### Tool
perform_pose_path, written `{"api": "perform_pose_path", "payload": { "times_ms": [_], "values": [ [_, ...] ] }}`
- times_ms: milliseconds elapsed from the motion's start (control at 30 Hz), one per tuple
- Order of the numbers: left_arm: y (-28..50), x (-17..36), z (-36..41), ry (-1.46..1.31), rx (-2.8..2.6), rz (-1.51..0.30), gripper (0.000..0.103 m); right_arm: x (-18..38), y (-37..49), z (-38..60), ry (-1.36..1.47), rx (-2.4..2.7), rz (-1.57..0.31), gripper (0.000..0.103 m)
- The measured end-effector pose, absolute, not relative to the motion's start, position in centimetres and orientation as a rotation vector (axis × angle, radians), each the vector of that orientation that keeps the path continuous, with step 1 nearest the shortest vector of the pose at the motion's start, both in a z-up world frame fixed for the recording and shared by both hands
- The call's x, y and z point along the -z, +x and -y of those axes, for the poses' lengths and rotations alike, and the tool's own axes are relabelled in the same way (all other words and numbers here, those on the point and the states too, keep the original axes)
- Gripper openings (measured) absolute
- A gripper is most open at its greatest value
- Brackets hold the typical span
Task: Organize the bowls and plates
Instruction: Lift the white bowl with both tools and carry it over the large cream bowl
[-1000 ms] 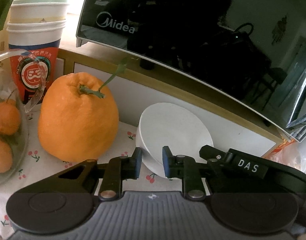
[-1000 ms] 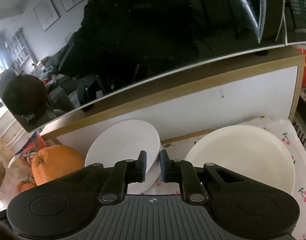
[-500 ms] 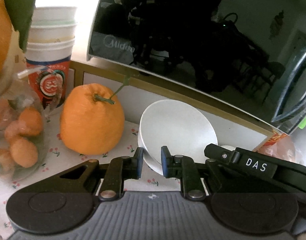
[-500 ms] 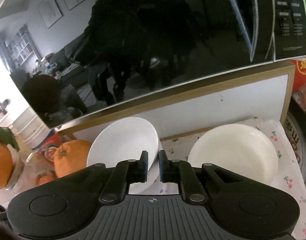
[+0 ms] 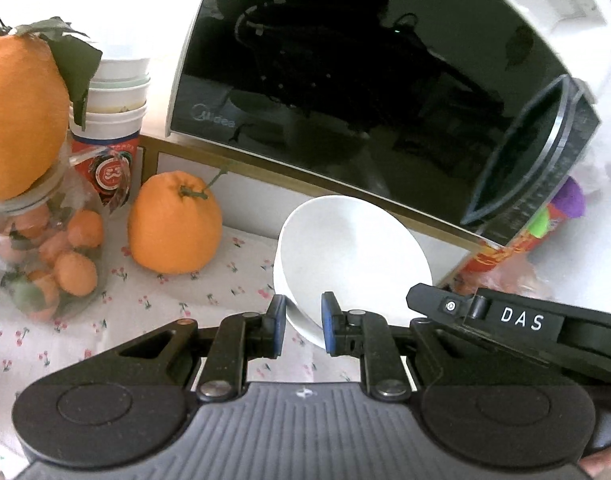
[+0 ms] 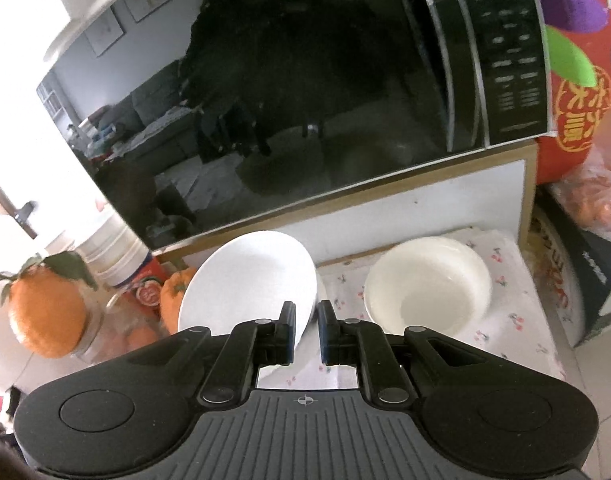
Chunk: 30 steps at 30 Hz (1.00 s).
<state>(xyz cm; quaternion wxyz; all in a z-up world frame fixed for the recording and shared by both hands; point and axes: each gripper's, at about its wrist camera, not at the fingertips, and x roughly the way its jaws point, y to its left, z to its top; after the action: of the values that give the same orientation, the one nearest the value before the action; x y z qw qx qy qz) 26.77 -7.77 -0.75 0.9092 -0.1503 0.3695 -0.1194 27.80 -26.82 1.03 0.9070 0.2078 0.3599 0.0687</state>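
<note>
Both my grippers close on the same tilted white plate (image 5: 349, 248): my left gripper (image 5: 302, 328) has its lower left rim between its blue pads, and my right gripper (image 6: 306, 330) pinches its right edge, so the plate hangs lifted above the cherry-print cloth (image 5: 177, 312). Largest before me is the black microwave (image 5: 345, 80), its door reading "Midea", sitting on a white shelf with a wooden edge (image 6: 385, 216). To the right of the plate a cream bowl (image 6: 427, 284) rests on the cloth under that shelf. Compared with a second ago the big orange (image 5: 173, 224) looks farther off, and a jar of small oranges (image 5: 45, 256) with another orange on top (image 5: 21, 116) has come fully into view. My right gripper's body, seen from the left, carries "DAS". A red box (image 6: 577, 92) bears Chinese characters I cannot read.
</note>
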Motion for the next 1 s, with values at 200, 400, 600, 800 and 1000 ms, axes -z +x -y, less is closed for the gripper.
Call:
{"api": "perform_pose_path", "payload": {
  "times_ms": [200, 400, 600, 800, 1000],
  "values": [
    [23.1, 0.2, 8.1, -0.295, 0.305, -0.775, 0.017, -2.0, 24.2, 27.2, 0.42, -0.12, -0.76, 0.012],
    [19.9, 1.1, 8.6, -0.293, 0.353, -0.831, 0.017, -2.8, 20.4, 27.8, 0.433, -0.094, -0.804, 0.013],
    [16.1, 2.1, 9.4, -0.282, 0.386, -0.876, 0.017, -2.7, 16.0, 28.7, 0.419, -0.074, -0.835, 0.013],
    [13.1, 3.2, 10.4, -0.271, 0.439, -0.877, 0.017, -1.4, 12.5, 29.6, 0.416, -0.021, -0.845, 0.015],
    [11.8, 4.7, 11.9, -0.194, 0.486, -0.896, 0.017, 0.8, 10.8, 30.1, 0.383, 0.024, -0.881, 0.015]
  ]
}}
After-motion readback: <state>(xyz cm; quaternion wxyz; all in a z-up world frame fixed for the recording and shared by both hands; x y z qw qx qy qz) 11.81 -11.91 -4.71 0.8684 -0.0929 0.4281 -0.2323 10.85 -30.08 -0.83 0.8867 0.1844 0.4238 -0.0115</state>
